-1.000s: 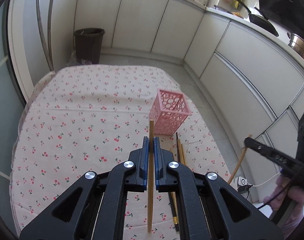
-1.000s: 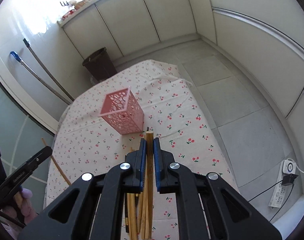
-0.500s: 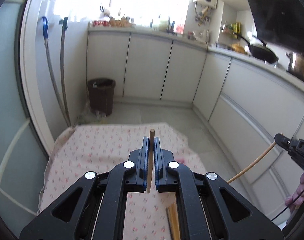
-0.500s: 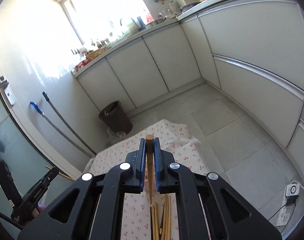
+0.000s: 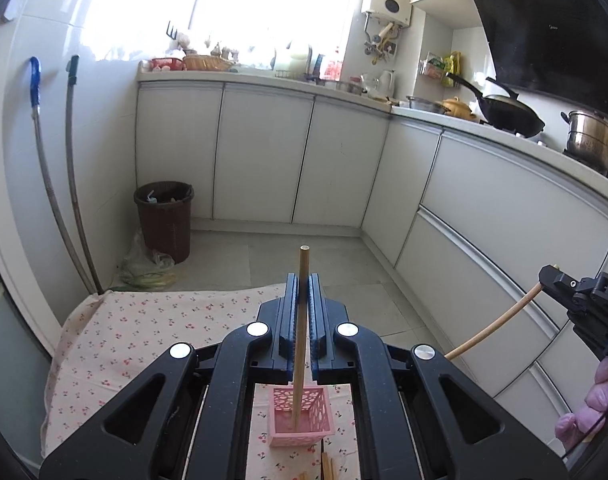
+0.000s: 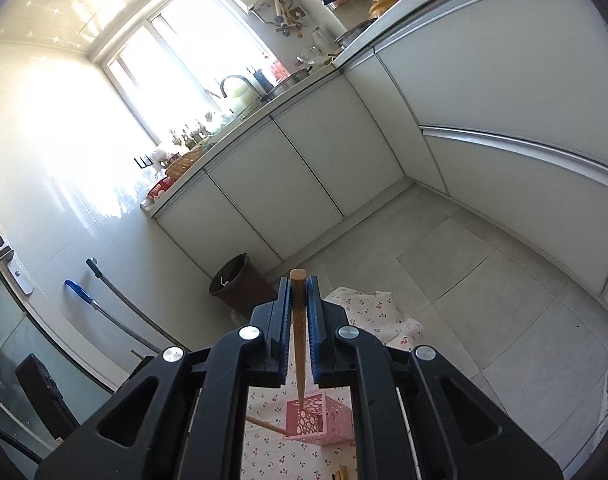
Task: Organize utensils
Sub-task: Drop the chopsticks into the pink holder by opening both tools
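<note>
My left gripper (image 5: 303, 284) is shut on a pale wooden chopstick (image 5: 300, 320) that stands upright, its lower tip over the pink perforated basket (image 5: 302, 416) on the cherry-print tablecloth (image 5: 144, 328). My right gripper (image 6: 298, 284) is shut on a darker chopstick (image 6: 299, 340), its tip just above the same basket (image 6: 318, 420). In the left wrist view the right gripper (image 5: 576, 300) shows at the right edge with its chopstick (image 5: 492, 328) slanting down-left. The left chopstick (image 6: 264, 426) reaches toward the basket in the right wrist view.
Loose chopsticks (image 5: 328, 464) lie on the cloth near the basket. A brown waste bin (image 5: 166, 220) and two mop handles (image 5: 52, 184) stand beyond the table's far edge. White cabinets (image 5: 264, 152) line the walls. A gloved hand (image 5: 588, 412) holds the right gripper.
Both grippers have risen and tipped up, each still clamped on its chopstick. The views swung from the tabletop to the kitchen, and the pink basket now sits low between the gripper arms.
</note>
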